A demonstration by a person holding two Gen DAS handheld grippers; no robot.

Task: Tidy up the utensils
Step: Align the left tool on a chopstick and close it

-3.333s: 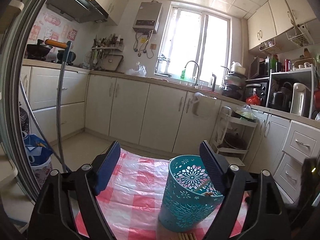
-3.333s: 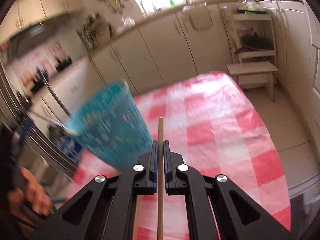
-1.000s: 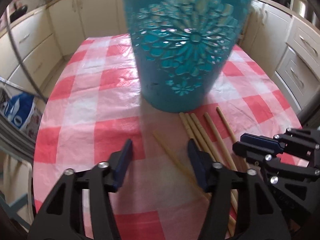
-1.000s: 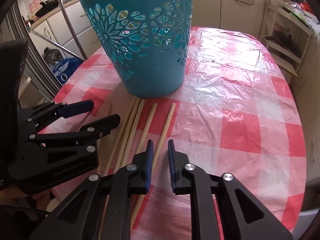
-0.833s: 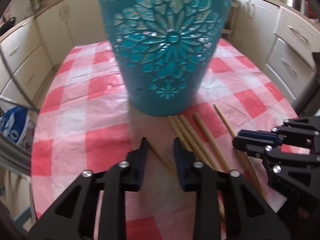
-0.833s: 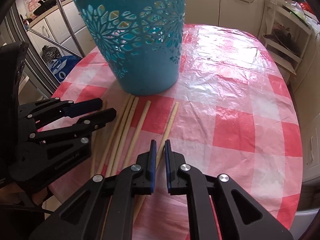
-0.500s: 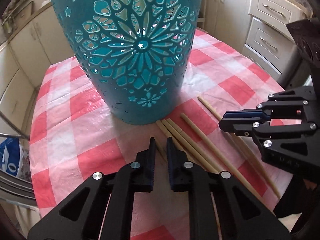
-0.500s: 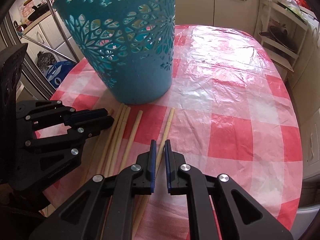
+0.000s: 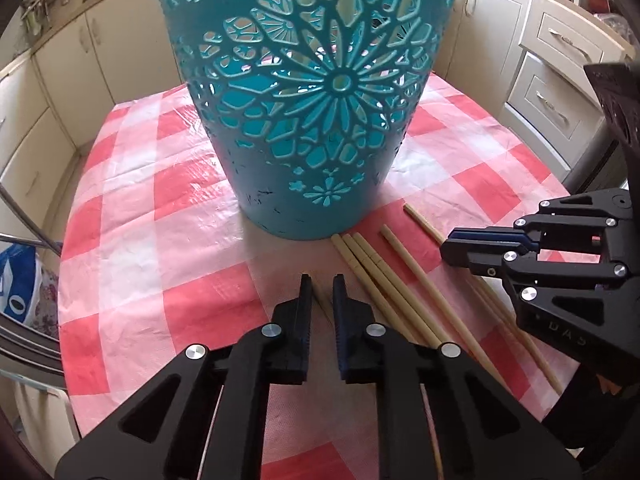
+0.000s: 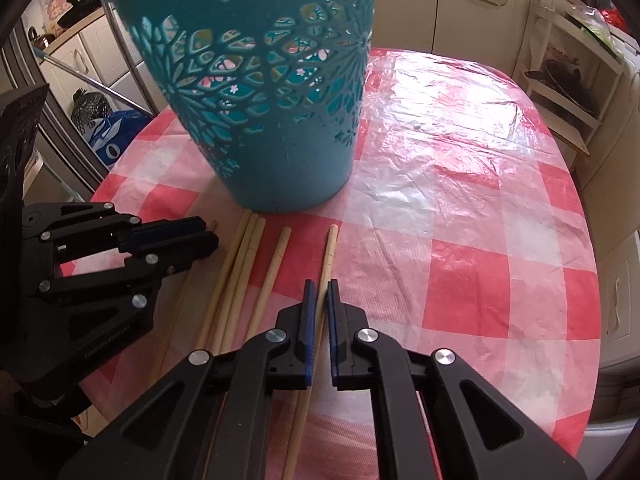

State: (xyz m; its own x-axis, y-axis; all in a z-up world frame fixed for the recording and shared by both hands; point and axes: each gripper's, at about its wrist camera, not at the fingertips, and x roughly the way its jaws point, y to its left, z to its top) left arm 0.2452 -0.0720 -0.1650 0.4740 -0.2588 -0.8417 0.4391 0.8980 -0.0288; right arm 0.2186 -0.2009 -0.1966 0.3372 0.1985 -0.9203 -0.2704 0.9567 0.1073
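Chopstick (image 10: pixel 326 258) between right fingers (image 10: pixel 308 320)

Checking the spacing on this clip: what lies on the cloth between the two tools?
Four loose chopsticks lie between the left tool and the right tool, clearest in the right wrist view.

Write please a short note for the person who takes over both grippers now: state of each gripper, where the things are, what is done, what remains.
Left gripper: shut on the leftmost chopstick, down at the table.
Right gripper: shut on the rightmost chopstick.
Four more chopsticks lie between them on the checked tablecloth, in front of the teal basket.
Done: both grips taken.
Left: lift both into the basket, then the other four.
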